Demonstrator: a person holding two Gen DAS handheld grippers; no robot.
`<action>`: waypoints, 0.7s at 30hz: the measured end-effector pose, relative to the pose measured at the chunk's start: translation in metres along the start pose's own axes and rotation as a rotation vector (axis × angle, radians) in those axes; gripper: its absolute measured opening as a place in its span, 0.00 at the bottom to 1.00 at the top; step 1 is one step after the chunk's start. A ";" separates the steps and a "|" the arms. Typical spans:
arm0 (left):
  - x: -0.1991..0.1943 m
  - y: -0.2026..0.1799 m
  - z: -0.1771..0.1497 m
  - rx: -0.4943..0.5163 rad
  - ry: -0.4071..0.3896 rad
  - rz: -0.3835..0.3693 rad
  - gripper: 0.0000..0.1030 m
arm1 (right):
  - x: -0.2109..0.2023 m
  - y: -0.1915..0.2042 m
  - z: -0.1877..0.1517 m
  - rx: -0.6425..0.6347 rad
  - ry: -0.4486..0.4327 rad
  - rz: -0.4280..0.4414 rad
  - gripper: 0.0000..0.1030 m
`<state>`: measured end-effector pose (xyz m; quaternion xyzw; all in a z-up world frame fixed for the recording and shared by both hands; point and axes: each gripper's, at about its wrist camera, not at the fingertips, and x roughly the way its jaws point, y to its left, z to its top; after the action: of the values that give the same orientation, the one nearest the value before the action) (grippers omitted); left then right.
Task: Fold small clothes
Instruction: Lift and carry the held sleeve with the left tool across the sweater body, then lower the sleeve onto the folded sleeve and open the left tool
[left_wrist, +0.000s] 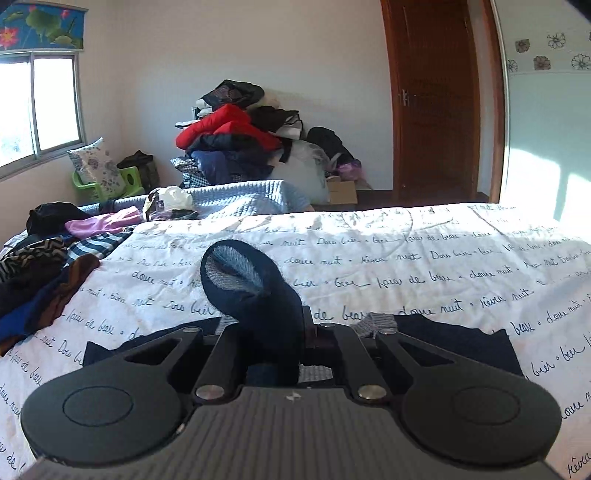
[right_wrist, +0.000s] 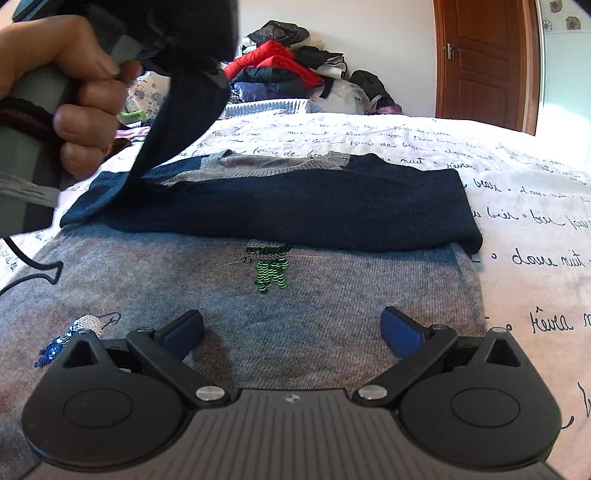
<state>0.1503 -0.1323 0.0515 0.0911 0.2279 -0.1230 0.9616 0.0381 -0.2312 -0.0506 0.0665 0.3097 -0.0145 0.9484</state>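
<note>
A: Left claw (left_wrist: 271, 325) clamped tight on navy knit sleeve (left_wrist: 255, 291) of small grey-and-navy knitted sweater (right_wrist: 258, 306). Cuff sticking up past the fingers, grey lining showing.

B: Seen from right wrist too: sleeve (right_wrist: 177, 122) hanging taut from the left unit, held by bare hand (right_wrist: 74, 99), down to the shoulder at the garment's left side. Right claw (right_wrist: 291, 334)?

A: Spread wide, holding nothing, hovering just above the grey body near the hem. Blue pads (right_wrist: 400, 332) clear of the fabric, as far as visible.

B: Garment position?

A: Flat, front up, on bed with white script-printed cover (right_wrist: 517, 221). Collar at far end, hem toward the camera. Other navy sleeve (right_wrist: 295, 210) already laid across the chest, covering the top of green sequin figure (right_wrist: 271, 271).

B: So mid-fold, second sleeve in hand.

A: Looks that way. Judging next: carry held sleeve across the chest, lay over the first one, release. Needs cuff kept within the body outline, no twist.

B: Risk?

A: Lifting too high likely drags the shoulder and shifts the folded sleeve. Right claw well placed to pin the body. Then hem-to-collar fold.

B: Unsorted clothes pile (left_wrist: 44, 269) at left of bed, well apart from the work.
</note>
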 end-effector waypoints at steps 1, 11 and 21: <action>0.001 -0.004 -0.002 0.006 0.003 -0.009 0.09 | 0.000 0.000 0.000 0.001 -0.001 0.001 1.00; 0.015 -0.038 -0.025 0.095 0.066 -0.115 0.09 | -0.002 -0.002 -0.001 0.004 -0.003 0.005 1.00; 0.035 -0.045 -0.044 0.080 0.155 -0.141 0.09 | -0.002 -0.003 -0.001 0.005 -0.002 0.007 1.00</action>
<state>0.1495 -0.1718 -0.0083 0.1226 0.3020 -0.1919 0.9257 0.0360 -0.2337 -0.0503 0.0699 0.3083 -0.0122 0.9486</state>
